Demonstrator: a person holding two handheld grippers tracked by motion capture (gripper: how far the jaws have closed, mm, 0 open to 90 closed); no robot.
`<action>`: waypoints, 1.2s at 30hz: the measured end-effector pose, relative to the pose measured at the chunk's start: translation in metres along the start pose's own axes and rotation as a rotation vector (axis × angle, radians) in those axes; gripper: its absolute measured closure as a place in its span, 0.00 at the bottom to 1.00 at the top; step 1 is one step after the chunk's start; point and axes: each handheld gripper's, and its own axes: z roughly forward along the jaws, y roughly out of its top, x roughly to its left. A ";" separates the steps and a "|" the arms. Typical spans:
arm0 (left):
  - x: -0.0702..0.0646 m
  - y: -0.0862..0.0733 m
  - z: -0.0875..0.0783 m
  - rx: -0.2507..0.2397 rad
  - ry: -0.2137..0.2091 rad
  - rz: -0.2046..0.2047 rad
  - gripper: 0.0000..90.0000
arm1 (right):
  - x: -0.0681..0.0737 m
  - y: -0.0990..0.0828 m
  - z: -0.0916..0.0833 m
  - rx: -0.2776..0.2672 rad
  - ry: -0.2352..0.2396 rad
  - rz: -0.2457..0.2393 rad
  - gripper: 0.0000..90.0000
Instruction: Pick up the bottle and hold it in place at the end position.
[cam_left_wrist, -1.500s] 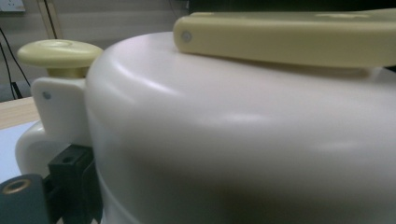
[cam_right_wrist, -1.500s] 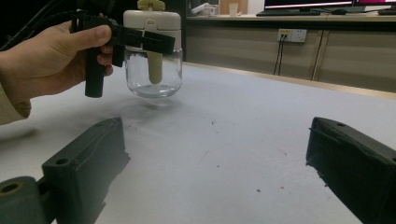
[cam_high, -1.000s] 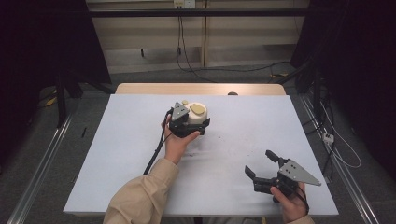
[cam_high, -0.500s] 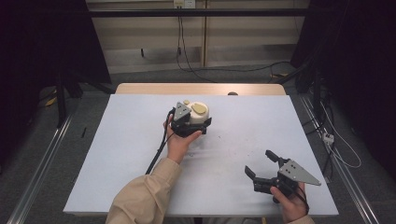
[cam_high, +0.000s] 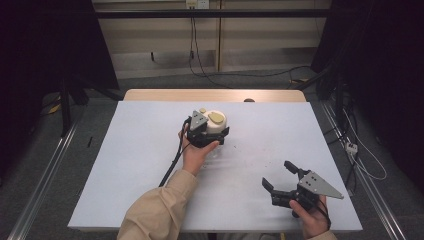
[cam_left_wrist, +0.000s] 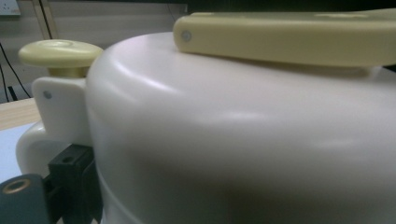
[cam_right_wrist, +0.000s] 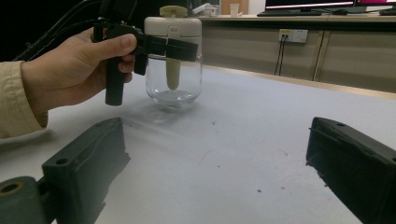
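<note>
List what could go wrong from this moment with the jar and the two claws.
1. The left claw clamps the white lid of the glass jar, not the glass. If it lifts, the lid may come off and the jar stay behind or drop.
2. The jar is top-heavy in that grip; a sideways pull could tip it.
3. The right claw sits open and apart, offering no support.

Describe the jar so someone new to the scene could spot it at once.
Start at the white table; near its far middle stands the jar, with the left gripper closed around its cream lid. It has a clear glass body, and the lid carries a pale yellow knob.
</note>
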 end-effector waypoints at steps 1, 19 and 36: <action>0.000 -0.001 0.001 0.000 0.003 -0.002 0.07 | 0.000 0.000 0.000 0.000 0.000 0.001 0.05; -0.003 -0.007 0.007 0.007 0.004 0.002 0.07 | 0.000 0.000 0.000 0.004 0.011 -0.004 0.05; -0.002 -0.015 0.008 0.022 -0.023 0.015 0.07 | 0.001 0.000 0.001 0.010 0.015 -0.006 0.05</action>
